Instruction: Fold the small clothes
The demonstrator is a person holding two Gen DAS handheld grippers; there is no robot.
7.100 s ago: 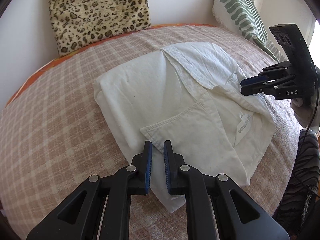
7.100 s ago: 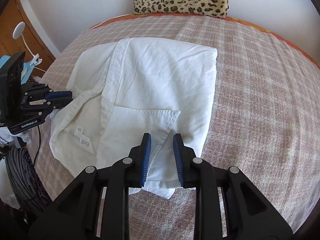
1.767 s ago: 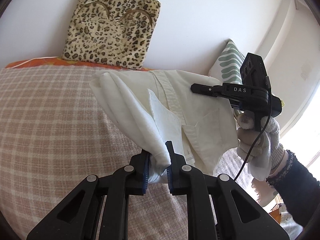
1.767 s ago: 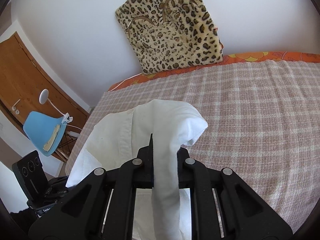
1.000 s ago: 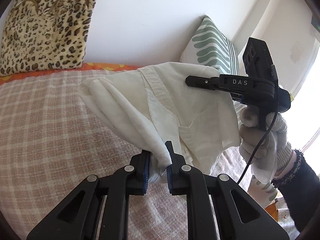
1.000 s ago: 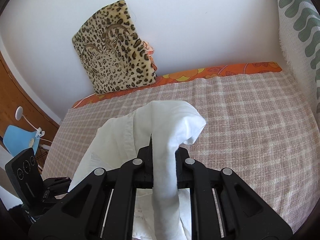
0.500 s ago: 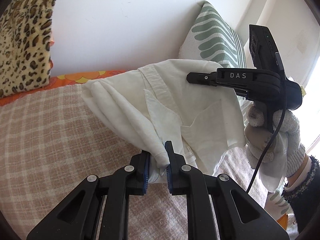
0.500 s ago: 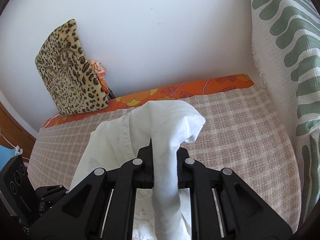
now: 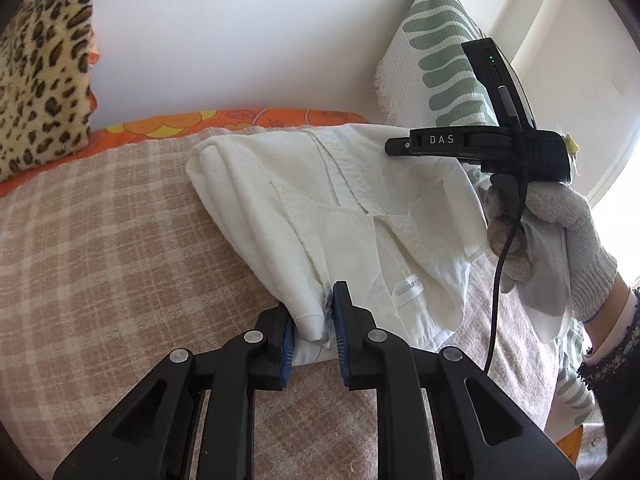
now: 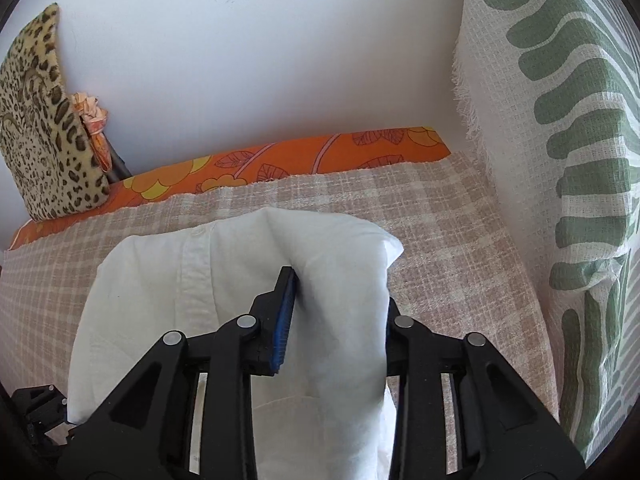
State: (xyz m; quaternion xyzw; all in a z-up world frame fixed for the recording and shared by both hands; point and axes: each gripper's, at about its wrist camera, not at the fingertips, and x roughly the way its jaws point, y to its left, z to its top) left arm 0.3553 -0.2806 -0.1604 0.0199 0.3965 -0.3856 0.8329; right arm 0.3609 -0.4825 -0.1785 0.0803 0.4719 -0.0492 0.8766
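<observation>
A folded white shirt [image 9: 340, 208] hangs between my two grippers, low over the plaid bed cover [image 9: 100, 240]. My left gripper [image 9: 312, 320] has its jaws parted a little, with a corner of the shirt still between the blue pads. My right gripper [image 10: 332, 304] has its jaws spread wide and the white shirt [image 10: 240, 280] is draped over and between them, hiding the right finger. In the left wrist view the right gripper [image 9: 400, 146] shows from the side at the shirt's far edge, held by a gloved hand [image 9: 552, 240].
A leopard-print cushion [image 10: 36, 128] leans on the white wall at the left. A white cushion with green leaves [image 10: 568, 160] stands at the right, close to the shirt. An orange flowered sheet [image 10: 280, 160] runs along the wall.
Both grippers carried the shirt to the right, toward the green-leaf cushion, and lowered it toward the bed. The jaws of both have spread since half a second ago.
</observation>
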